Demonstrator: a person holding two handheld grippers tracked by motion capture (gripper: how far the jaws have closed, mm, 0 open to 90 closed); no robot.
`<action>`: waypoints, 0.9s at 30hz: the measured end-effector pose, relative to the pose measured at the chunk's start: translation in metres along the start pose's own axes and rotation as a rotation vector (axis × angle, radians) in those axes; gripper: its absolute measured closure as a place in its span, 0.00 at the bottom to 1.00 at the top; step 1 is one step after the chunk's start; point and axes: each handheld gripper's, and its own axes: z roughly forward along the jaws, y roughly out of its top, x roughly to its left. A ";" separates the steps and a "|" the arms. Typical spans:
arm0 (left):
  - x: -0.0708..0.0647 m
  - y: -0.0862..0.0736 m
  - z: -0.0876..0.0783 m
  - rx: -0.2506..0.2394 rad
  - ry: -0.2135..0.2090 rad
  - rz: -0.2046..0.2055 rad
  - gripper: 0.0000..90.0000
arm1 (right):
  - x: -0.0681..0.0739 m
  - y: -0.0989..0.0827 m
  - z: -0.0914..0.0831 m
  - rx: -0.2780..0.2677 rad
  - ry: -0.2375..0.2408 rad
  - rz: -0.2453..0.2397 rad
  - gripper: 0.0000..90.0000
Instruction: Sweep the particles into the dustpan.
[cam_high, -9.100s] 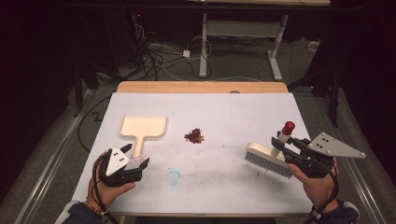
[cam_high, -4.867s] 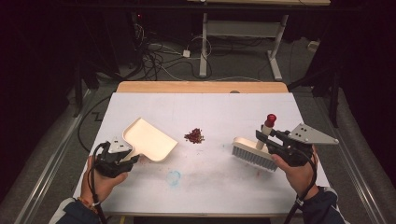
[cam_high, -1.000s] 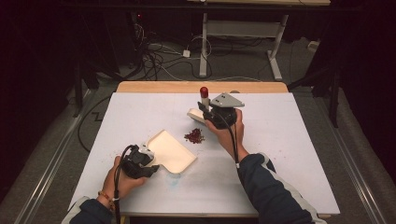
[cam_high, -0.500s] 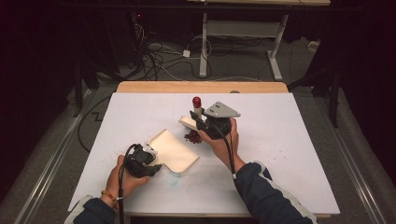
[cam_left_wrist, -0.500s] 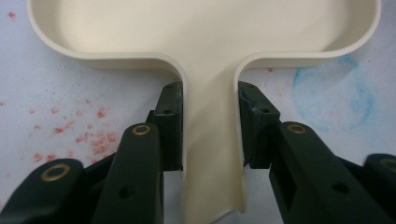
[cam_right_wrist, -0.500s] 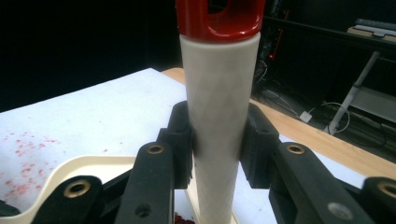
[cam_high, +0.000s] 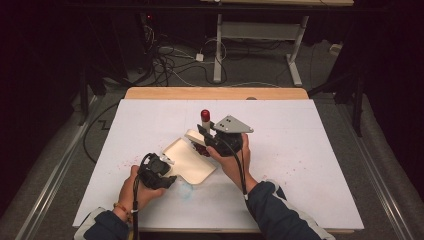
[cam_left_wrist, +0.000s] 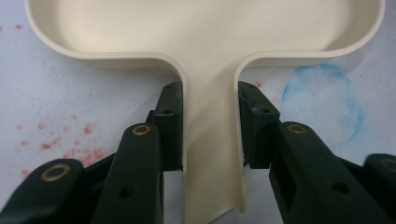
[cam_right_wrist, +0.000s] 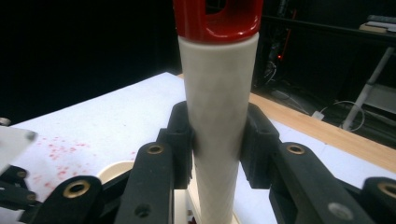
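A cream dustpan (cam_high: 187, 159) lies on the white table cover, its mouth towards the table's middle. My left gripper (cam_high: 162, 172) is shut on the dustpan's handle (cam_left_wrist: 211, 154), one pad on each side. My right gripper (cam_high: 207, 135) is shut on the white handle of a brush (cam_right_wrist: 217, 112) with a red cap (cam_high: 205, 115). The brush head (cam_high: 194, 136) stands at the dustpan's far rim. A bit of dark red crumbs (cam_high: 204, 150) shows between brush and pan, mostly hidden by the gripper.
Faint red specks (cam_left_wrist: 70, 140) and a blue smear (cam_left_wrist: 327, 98) mark the cover near the dustpan. The table's wooden far edge (cam_high: 215, 93) runs along the back. Beyond it stand a desk frame (cam_high: 260, 30) and cables (cam_high: 170, 55) on the floor.
My right gripper has carried the brush from the far side of the crumbs towards the dustpan, and the crumb pile is now mostly hidden under it. The dustpan and left gripper have hardly moved.
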 end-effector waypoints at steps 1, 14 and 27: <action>-0.001 0.001 0.000 0.002 0.001 0.005 0.71 | 0.002 0.000 -0.001 0.001 0.002 0.002 0.77; -0.003 0.002 0.003 0.002 -0.006 -0.018 0.71 | 0.024 0.002 -0.008 -0.020 0.075 0.004 0.77; -0.005 0.000 0.004 -0.013 -0.006 -0.039 0.71 | 0.031 0.007 -0.006 -0.035 0.094 0.061 0.78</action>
